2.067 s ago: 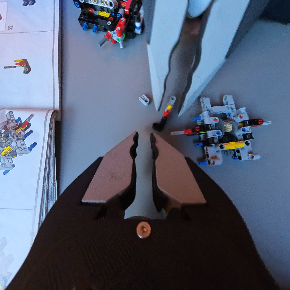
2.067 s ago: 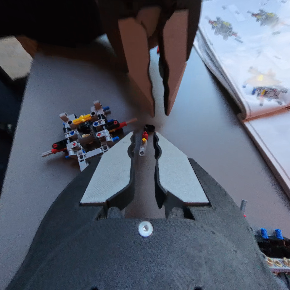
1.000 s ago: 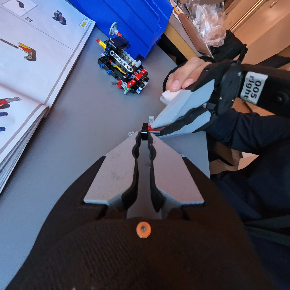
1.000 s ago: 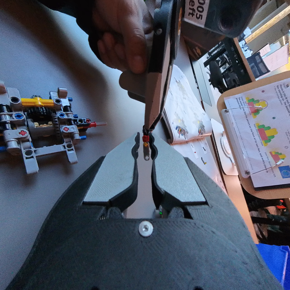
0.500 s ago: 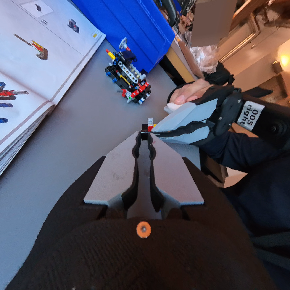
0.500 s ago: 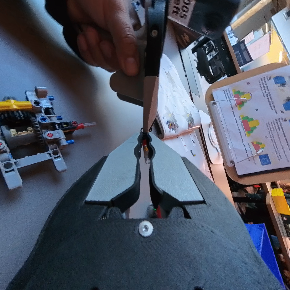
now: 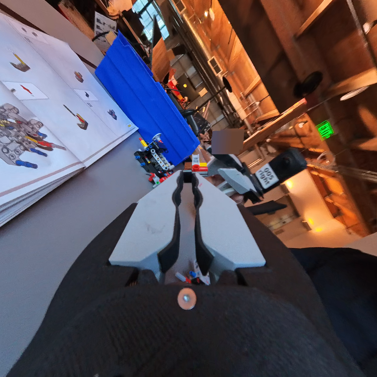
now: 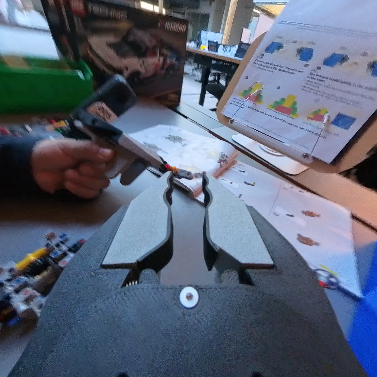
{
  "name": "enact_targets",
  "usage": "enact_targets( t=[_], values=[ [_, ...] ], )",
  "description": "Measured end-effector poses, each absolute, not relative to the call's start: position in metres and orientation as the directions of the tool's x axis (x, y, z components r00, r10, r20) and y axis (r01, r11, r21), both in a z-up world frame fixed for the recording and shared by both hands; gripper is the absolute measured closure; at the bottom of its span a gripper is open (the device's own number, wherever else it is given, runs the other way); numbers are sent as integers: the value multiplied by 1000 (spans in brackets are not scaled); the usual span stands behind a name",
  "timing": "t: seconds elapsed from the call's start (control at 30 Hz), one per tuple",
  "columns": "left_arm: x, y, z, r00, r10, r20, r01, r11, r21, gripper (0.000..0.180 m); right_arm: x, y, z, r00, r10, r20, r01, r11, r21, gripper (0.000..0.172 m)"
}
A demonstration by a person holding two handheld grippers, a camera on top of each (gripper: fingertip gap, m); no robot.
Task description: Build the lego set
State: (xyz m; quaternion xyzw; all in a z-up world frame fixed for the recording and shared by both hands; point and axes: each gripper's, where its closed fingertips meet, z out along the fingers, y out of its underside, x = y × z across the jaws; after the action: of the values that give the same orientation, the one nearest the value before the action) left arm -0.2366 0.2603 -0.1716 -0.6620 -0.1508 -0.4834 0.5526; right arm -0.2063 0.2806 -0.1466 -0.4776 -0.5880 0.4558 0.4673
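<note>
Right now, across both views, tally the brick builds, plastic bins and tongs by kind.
Brick builds: 3 (black build, grey build, small build in left tongs)
Plastic bins: 2 (blue bin, green bin)
Tongs: 2 (left tongs, right tongs)
Total: 7

The left gripper [image 7: 187,173] has pale grey fingers on a black body; it grips a small toy-brick piece [image 7: 196,165] — black at the held end, then red, yellow and light grey. The right gripper [image 8: 187,177] is the same grey and black. Behind sit a bright blue bin [image 7: 142,98], a white booklet [image 7: 51,106] with coloured drawings, a green bin [image 8: 40,87] — all on a dull grey surface [image 7: 81,204].
</note>
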Motion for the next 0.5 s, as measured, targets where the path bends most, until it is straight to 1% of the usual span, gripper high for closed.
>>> enact_targets(
  t=[0.03, 0.1, 0.2, 0.3, 0.4, 0.47, 0.5],
  values=[
    [-236, 260, -171, 460, -336, 822, 749, -352, -562, 175, -205, 279, -144, -122, 990, 63, 116, 78, -990, 145],
    [-235, 260, -169, 447, -348, 824, 757, -342, -556, 175, -206, 278, -146, -126, 991, 38, 113, 52, -992, 143],
    [-230, 259, -159, 462, -393, 795, 750, -305, -587, 175, -211, 284, -152, -66, 998, 22, 147, 31, -989, 136],
    [-228, 257, -150, 489, -424, 762, 741, -259, -619, 175, -212, 275, -152, -107, 990, -92, 131, -78, -988, 128],
    [-227, 258, -151, 565, -414, 714, 698, -222, -681, 175, -214, 261, -146, -199, 959, -202, 94, -187, -978, 128],
    [-225, 258, -153, 649, -399, 648, 630, -195, -752, 175, -215, 261, -142, -235, 936, -264, 70, -254, -965, 129],
    [-225, 258, -153, 688, -391, 611, 594, -180, -784, 175, -215, 265, -144, -239, 924, -299, 80, -288, -954, 136]
  ],
)
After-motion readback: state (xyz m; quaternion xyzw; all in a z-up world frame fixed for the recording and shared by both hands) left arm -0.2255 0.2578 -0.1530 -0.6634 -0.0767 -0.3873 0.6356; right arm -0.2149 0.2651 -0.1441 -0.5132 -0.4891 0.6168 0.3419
